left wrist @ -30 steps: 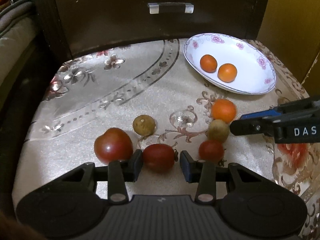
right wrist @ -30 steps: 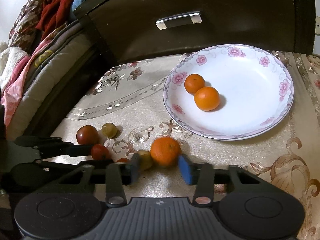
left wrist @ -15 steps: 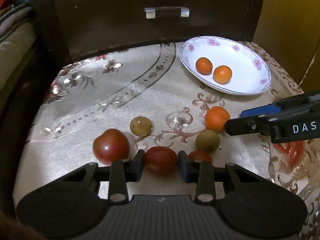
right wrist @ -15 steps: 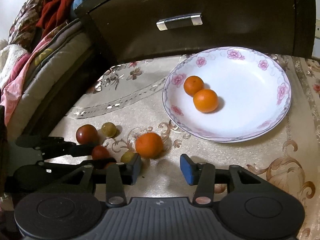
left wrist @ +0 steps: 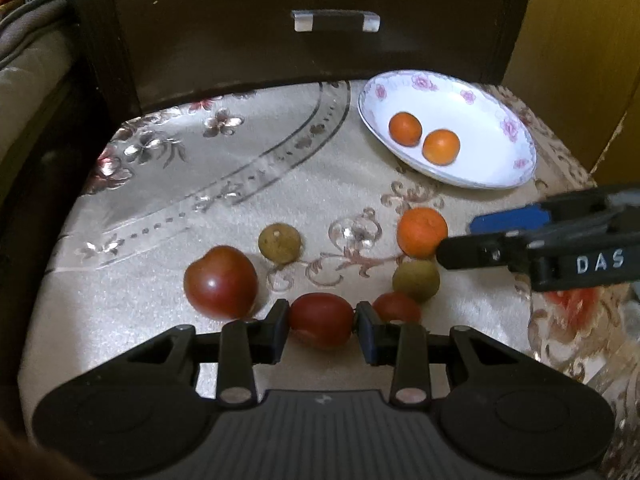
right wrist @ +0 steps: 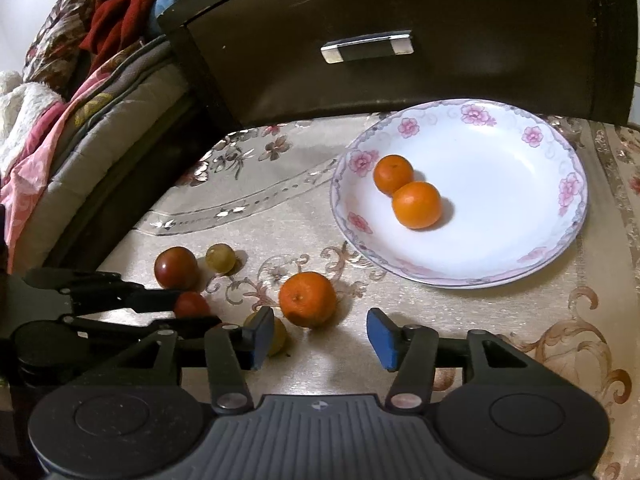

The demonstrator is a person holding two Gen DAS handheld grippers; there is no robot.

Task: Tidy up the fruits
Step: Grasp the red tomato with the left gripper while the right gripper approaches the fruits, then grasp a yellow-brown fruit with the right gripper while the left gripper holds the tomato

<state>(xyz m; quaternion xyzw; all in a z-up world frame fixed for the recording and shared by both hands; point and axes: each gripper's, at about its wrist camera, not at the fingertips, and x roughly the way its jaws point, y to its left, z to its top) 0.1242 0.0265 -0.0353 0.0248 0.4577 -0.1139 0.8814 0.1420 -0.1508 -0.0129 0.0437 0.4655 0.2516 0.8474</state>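
Note:
My left gripper (left wrist: 322, 322) is shut on a small red tomato (left wrist: 321, 320) low over the cloth. A big red tomato (left wrist: 221, 282) lies to its left, a small red tomato (left wrist: 397, 308) to its right. Two brown-green round fruits (left wrist: 279, 242) (left wrist: 416, 280) and a loose orange (left wrist: 422, 232) lie beyond. My right gripper (right wrist: 318, 334) is open and empty, just short of the loose orange (right wrist: 307, 299). A white flowered plate (right wrist: 520, 184) holds two oranges (right wrist: 416, 204) (right wrist: 393, 174).
A dark wooden drawer front (right wrist: 400, 40) with a metal handle (right wrist: 366, 46) stands behind the cloth-covered table (left wrist: 240, 184). Bedding and clothes (right wrist: 60, 92) lie to the left. A yellow wall (left wrist: 580, 52) is at the right.
My left gripper has closed onto the small red tomato. My right gripper has opened, let go of the loose orange and pulled back from it.

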